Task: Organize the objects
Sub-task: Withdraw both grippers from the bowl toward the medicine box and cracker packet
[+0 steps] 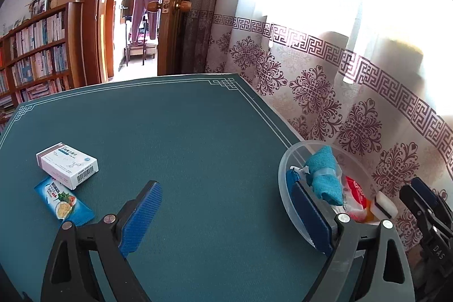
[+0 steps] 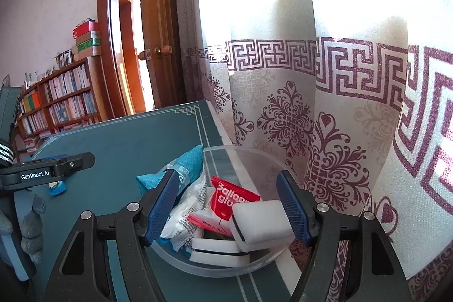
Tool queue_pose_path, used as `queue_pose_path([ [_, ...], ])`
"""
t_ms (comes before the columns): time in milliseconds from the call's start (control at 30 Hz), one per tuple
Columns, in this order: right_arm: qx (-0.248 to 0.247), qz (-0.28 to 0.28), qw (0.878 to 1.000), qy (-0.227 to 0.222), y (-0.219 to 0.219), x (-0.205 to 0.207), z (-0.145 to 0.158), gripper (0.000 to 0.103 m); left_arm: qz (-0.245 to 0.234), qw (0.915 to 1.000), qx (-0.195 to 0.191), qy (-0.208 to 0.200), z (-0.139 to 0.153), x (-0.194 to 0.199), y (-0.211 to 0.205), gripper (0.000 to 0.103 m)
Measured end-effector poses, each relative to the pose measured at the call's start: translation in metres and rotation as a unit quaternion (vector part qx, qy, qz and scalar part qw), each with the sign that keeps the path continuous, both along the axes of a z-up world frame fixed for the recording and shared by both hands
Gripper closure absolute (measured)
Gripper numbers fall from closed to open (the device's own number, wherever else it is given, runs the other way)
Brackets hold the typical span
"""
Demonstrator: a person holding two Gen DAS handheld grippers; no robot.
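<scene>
A clear plastic bowl [image 2: 249, 160] stands at the right edge of the green table mat [image 1: 198, 137]. It holds a teal cloth roll [image 2: 187, 163], a red balloon-glue packet [image 2: 229, 196], a white wrapper [image 2: 188, 210] and two white sponges [image 2: 260, 220]. My right gripper [image 2: 226, 211] is open right above the bowl, empty. My left gripper [image 1: 226, 220] is open and empty over the mat, its right finger [image 1: 308, 214] beside the bowl [image 1: 286, 160]. A white medicine box [image 1: 68, 164] and a blue snack packet [image 1: 63, 201] lie at the left.
A patterned curtain [image 2: 325, 132] hangs close behind the bowl along the table's right edge. A bookshelf [image 1: 36, 53] and an open doorway [image 1: 136, 27] are beyond the table's far side. The right gripper's body [image 1: 427, 214] shows in the left wrist view.
</scene>
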State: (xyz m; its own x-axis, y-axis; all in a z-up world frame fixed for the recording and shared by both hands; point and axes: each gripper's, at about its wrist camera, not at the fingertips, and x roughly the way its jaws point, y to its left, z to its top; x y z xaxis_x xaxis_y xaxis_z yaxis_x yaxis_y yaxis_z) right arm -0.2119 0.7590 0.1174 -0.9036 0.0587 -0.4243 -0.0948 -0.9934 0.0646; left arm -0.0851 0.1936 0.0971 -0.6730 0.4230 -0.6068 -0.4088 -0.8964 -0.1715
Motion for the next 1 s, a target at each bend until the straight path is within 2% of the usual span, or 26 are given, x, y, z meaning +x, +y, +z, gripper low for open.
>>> queue_pose_path([
  [333,0.010,0.043,0.999,0.004,-0.040,0.006,0.006,0.031,0.061,0.9982,0.004,-0.001,-0.001,-0.010,-0.057,0.008],
  [600,-0.002,0.101,0.995,-0.011,-0.086,-0.009,0.004,0.031,0.133,0.9911,0.008,-0.008,-0.004,-0.024,-0.122,0.008],
  [767,-0.001,0.157,0.987,-0.037,-0.127,-0.020,-0.007,0.031,0.176,0.9841,0.015,-0.022,-0.009,-0.033,-0.159,0.008],
  [1000,-0.010,0.228,0.969,-0.095,-0.179,-0.046,-0.032,0.031,0.207,0.9773,0.030,-0.034,-0.018,-0.038,-0.190,0.008],
])
